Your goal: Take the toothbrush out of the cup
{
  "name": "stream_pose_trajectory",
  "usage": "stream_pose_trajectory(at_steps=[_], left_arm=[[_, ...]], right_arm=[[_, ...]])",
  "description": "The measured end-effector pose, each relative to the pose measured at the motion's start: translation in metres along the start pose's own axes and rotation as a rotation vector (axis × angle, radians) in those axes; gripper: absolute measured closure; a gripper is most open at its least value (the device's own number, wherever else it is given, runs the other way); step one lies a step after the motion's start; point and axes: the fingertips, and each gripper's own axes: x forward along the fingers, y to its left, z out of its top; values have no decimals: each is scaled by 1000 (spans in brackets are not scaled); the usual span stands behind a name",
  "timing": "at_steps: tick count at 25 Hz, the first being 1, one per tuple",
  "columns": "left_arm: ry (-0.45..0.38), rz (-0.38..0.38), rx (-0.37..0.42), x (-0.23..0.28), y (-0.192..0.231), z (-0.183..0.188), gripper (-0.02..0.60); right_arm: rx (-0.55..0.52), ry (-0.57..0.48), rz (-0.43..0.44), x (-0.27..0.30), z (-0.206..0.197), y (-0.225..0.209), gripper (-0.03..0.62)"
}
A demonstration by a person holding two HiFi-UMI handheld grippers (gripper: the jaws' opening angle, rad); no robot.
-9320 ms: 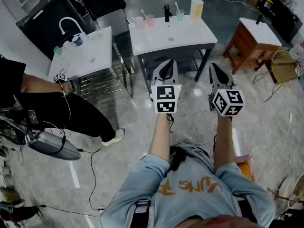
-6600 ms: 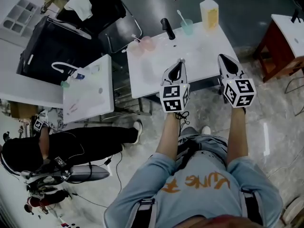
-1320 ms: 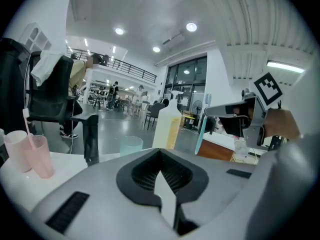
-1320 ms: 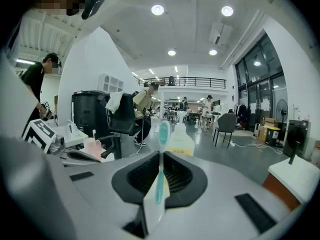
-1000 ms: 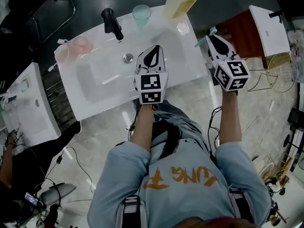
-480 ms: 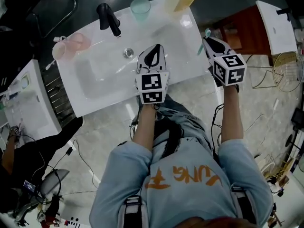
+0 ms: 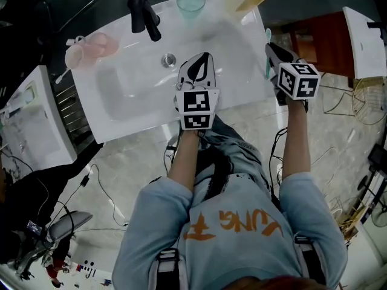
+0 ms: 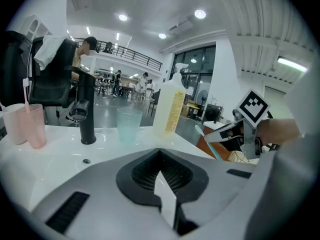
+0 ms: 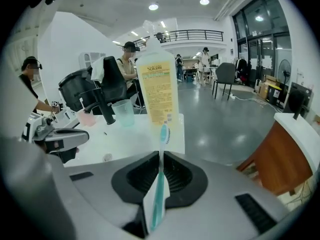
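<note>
Right gripper view: right tongs (image 9: 162, 153) squeeze the toothbrush (image 9: 158, 189), away from the cup (image 9: 123, 113). Left tongs (image 8: 160, 151) are pressed together.

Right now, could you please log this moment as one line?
right gripper: shut on toothbrush | left gripper: shut, empty | cup: empty, beside tap

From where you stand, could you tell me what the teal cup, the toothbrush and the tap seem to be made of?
Teal cup: probably translucent plastic, light shows through its wall.
Toothbrush: likely smooth teal plastic, pale bristles at the head.
Tap: seemingly metal, matte black finish, little glare.
</note>
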Motion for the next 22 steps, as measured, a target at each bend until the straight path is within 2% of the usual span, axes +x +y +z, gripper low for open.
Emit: stream_pose_trajectory(at_steps=[7, 13, 22], left_arm=[[34, 10, -8, 9, 15, -8, 574], [42, -1, -10, 19, 20, -8, 574], [44, -29, 1, 23, 16, -5, 574]], right_arm=[[39, 61, -12, 28, -14, -8, 546], [23, 105, -63, 41, -23, -15, 546], [20, 108, -140, 48, -29, -24, 545]])
